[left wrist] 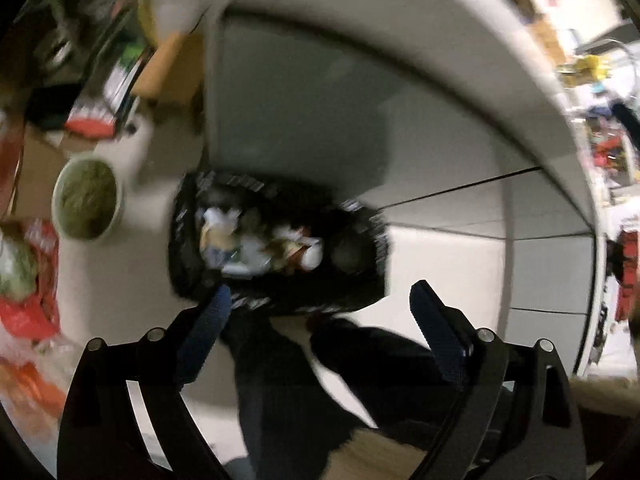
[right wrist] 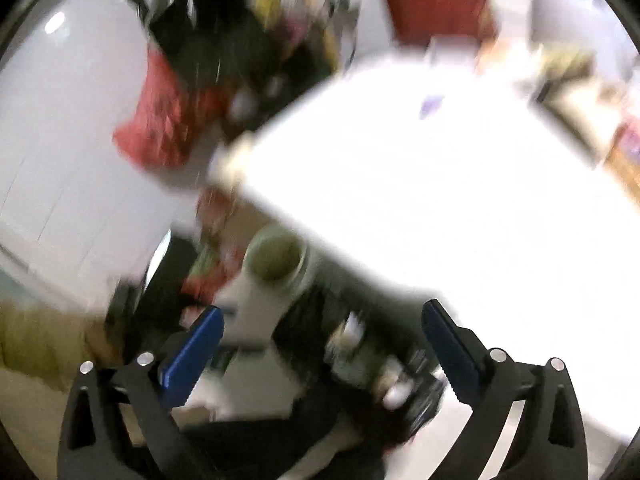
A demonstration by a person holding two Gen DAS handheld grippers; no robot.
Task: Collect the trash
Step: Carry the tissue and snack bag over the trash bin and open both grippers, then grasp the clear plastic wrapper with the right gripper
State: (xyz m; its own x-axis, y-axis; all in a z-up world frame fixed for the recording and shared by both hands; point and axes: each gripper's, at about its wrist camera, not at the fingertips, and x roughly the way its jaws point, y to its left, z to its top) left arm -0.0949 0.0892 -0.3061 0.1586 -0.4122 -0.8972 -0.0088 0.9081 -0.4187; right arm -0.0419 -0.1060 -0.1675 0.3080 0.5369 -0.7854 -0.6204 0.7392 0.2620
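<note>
In the left wrist view a black trash bin (left wrist: 276,240) lined with a dark bag stands on the floor under a white table, with crumpled paper and wrappers (left wrist: 256,244) inside. My left gripper (left wrist: 320,300) hangs open and empty above the bin's near rim. In the blurred right wrist view my right gripper (right wrist: 320,320) is open and empty above the floor beside the white table (right wrist: 440,200). The bin (right wrist: 384,368) shows dimly below it.
A white bucket with greenish contents (left wrist: 88,200) stands left of the bin; it also shows in the right wrist view (right wrist: 276,260). Red bags (left wrist: 28,280) lie at far left. The person's dark-trousered legs (left wrist: 288,380) are below. Clutter and a red bag (right wrist: 160,112) lie beyond the table.
</note>
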